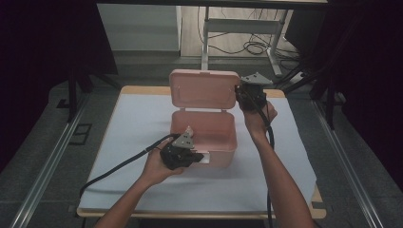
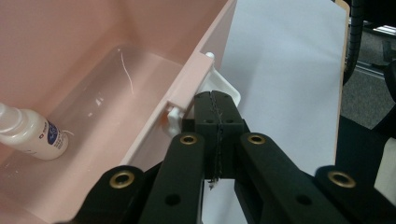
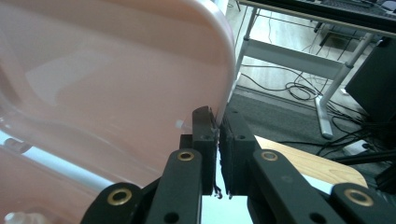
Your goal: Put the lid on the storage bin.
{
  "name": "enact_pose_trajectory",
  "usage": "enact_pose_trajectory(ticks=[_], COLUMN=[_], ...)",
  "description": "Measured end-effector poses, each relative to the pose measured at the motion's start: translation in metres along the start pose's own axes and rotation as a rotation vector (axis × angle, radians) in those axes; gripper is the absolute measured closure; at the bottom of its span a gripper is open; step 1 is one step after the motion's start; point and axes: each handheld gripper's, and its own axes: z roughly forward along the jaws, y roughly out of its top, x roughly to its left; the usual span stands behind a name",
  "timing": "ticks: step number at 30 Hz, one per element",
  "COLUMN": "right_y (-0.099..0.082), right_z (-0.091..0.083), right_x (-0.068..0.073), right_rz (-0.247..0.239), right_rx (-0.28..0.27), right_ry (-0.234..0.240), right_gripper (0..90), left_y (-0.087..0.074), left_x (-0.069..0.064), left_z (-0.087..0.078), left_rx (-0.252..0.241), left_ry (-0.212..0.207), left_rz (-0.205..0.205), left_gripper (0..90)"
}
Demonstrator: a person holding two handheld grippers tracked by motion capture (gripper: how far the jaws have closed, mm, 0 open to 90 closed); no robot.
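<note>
A pink plastic box (image 1: 205,133) stands open on the table, its lid (image 1: 204,89) raised upright at the back. My left gripper (image 1: 200,158) is at the box's front wall, jaws shut, tips (image 2: 217,100) resting against the white latch (image 2: 226,87). My right gripper (image 1: 240,93) is at the lid's right edge, and its jaws (image 3: 218,119) pinch the rim of the lid (image 3: 116,74). Inside the box (image 2: 93,84) lies a small white bottle (image 2: 32,135) with a blue label.
The box sits on a white sheet (image 1: 138,128) covering a wooden table (image 1: 142,90). Black cables (image 1: 114,168) trail from both grippers. Beyond the table are a white desk frame (image 1: 237,28) and floor cables (image 1: 252,47). Dark curtains flank both sides.
</note>
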Motion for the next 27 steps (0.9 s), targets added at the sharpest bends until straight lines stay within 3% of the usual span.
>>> enact_pose_trajectory(ticks=[13, 27], right_y=[-0.01, -0.018], right_z=[-0.016, -0.026], right_x=[0.002, -0.001], right_rz=[-0.012, -0.034], right_rx=[-0.015, -0.022], right_ry=[0.036, 0.09], right_gripper=[85.2, 83.8], left_y=[0.001, 0.002], left_x=[0.0, 0.001], left_z=[-0.001, -0.001], left_rx=[0.018, 0.024], left_ry=[0.004, -0.008], left_rz=[0.01, -0.005], left_gripper=[90.0, 90.0])
